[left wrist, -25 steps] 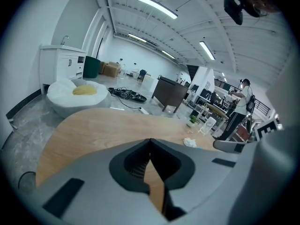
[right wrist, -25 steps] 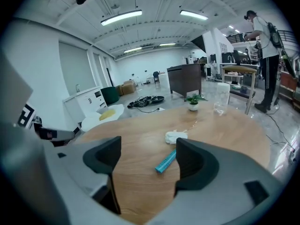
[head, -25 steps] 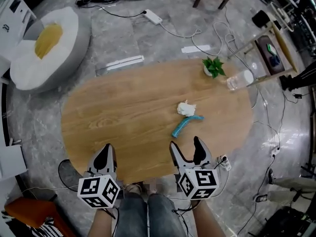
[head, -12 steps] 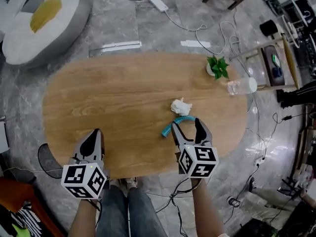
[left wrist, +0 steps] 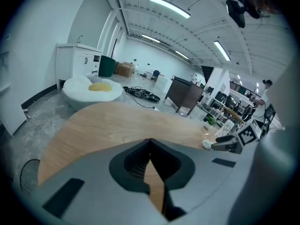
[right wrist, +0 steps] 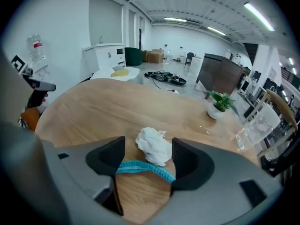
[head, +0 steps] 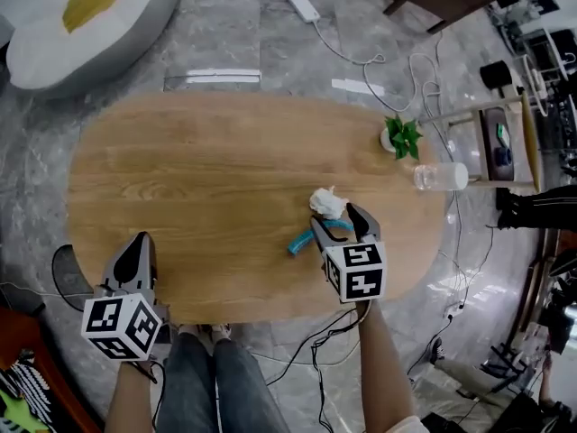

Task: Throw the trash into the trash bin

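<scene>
A crumpled white tissue (head: pixel 326 202) and a curved blue strip (head: pixel 300 239) lie on the oval wooden table (head: pixel 198 197), right of its middle. My right gripper (head: pixel 337 218) points steeply down over them. Its jaws are closing, one on each side of the blue strip (right wrist: pixel 145 168), with the tissue (right wrist: pixel 153 145) just ahead between the tips; the pads are not pressing on either. My left gripper (head: pixel 140 244) is shut and holds nothing, hanging at the table's near left edge. In the left gripper view its tips (left wrist: pixel 150 141) meet over bare wood. No trash bin shows in any view.
A small potted plant (head: pixel 400 136) and a clear glass (head: pixel 440 176) on its side sit at the table's right end. A white bean bag (head: pixel 81 16) with a yellow cushion, a power strip (head: pixel 303 5) with cables and a wooden rack (head: pixel 500 142) stand on the floor around the table.
My right gripper has moved forward and down, rolled, and now straddles the blue strip with its jaws narrower. The left gripper has dropped toward the table's near left edge.
</scene>
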{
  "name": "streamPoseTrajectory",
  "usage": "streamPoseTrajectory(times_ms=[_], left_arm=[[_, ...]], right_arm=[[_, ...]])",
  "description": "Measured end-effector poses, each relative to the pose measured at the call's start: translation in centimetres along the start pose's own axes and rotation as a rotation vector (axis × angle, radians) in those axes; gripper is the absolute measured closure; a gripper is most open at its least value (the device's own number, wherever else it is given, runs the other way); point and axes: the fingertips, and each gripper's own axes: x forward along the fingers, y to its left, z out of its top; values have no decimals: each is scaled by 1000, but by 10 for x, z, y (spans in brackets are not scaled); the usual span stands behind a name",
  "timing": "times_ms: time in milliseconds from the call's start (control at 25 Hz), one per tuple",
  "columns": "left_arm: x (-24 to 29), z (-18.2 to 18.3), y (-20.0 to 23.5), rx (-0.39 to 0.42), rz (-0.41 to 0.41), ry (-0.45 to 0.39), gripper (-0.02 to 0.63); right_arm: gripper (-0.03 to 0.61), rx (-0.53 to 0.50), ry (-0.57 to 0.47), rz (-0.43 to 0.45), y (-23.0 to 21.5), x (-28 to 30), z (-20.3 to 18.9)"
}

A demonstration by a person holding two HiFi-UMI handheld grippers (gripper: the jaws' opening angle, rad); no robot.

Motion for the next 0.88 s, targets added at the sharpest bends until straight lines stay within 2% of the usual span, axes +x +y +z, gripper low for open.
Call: streamPoseTrajectory(times_ms=[240,480,640,880], left_arm=[[-6,-3,13,-11,31,-2,623],[-8,-7,17,-28,42,-5,623],[-9,-6,21,-32,45,-5,623],[-10,-2,28,-35,53,-14,623]], right_arm=[[310,-128,90,35,1,17,-6],[324,-142,132,53,-1,26,-10],[377,-139,159,36,-3,28,-12],[492,-141,188,5,-7,29,-9]])
